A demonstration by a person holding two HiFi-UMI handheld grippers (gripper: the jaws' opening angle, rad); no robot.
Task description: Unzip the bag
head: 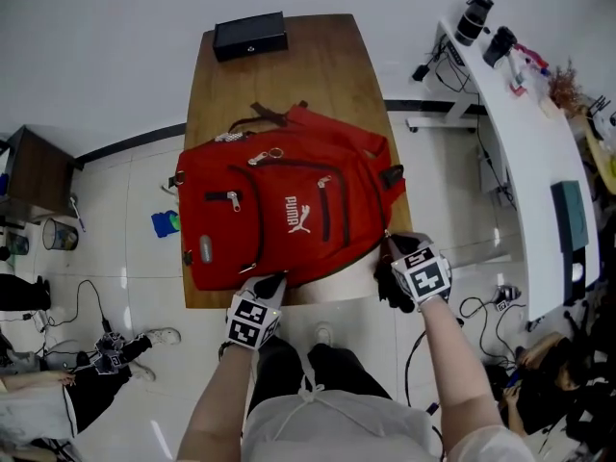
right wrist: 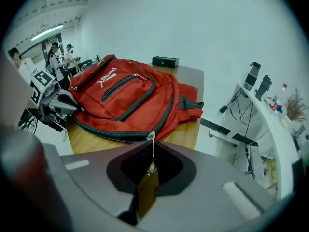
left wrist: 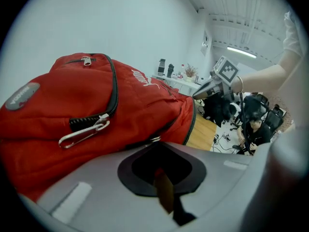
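Red bag point(head: 289, 210) sits mid-frame on the surface point(head: 289, 65): right hand-held gripper point(right wrist: 151, 172) is clamped on the zipper pull point(right wrist: 153, 151) at the bag's lower-right corner, left hand-held gripper point(left wrist: 158, 174) has its jaws together at the bag's lower edge, and the zip looks closed, so the whole run is left to do.

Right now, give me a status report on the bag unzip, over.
Grippers: left gripper shut at near edge of red bag; right gripper shut on zipper pull. Far end of table: black box, clear of bag.

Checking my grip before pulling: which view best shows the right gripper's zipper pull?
Right gripper view: zipper pull runs from the red bag into shut jaws. Head view shows only the right gripper at the bag's edge; left gripper view misses it.
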